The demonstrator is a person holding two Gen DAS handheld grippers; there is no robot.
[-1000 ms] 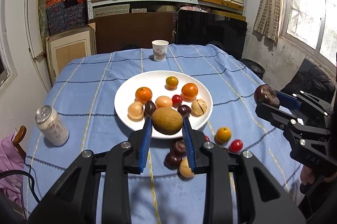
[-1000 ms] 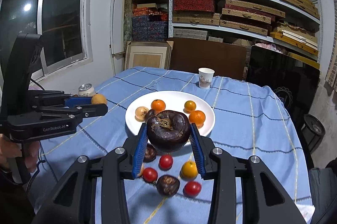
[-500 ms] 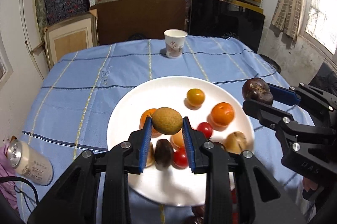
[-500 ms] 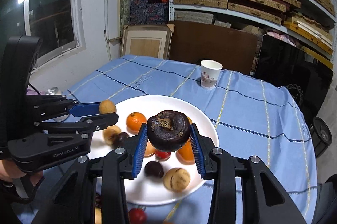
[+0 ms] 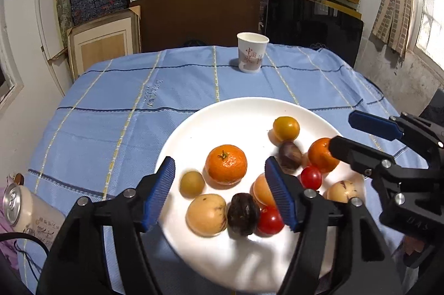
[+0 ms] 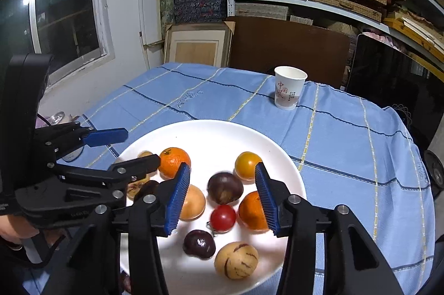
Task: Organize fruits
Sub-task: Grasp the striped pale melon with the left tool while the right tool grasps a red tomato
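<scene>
White plate (image 5: 222, 114) on blue checked cloth (image 5: 111, 114): two oranges (image 5: 226, 164), yellow tomato (image 5: 286, 128), two red tomatoes (image 5: 310, 177), dark fruits (image 5: 243, 213), tan fruits (image 5: 206, 214). Left gripper (image 5: 220, 195) spread wide, empty, above plate. Right gripper (image 5: 358, 135) likewise parted, at right. Paper cup (image 5: 252, 52) beyond plate; can (image 5: 25, 214) at left edge.

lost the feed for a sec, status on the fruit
Left tongs open, empty. Right tongs open, empty. Fruit on white plate. Nothing in the way.

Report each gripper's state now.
Left gripper: open, holding nothing.
Right gripper: open, holding nothing.
</scene>
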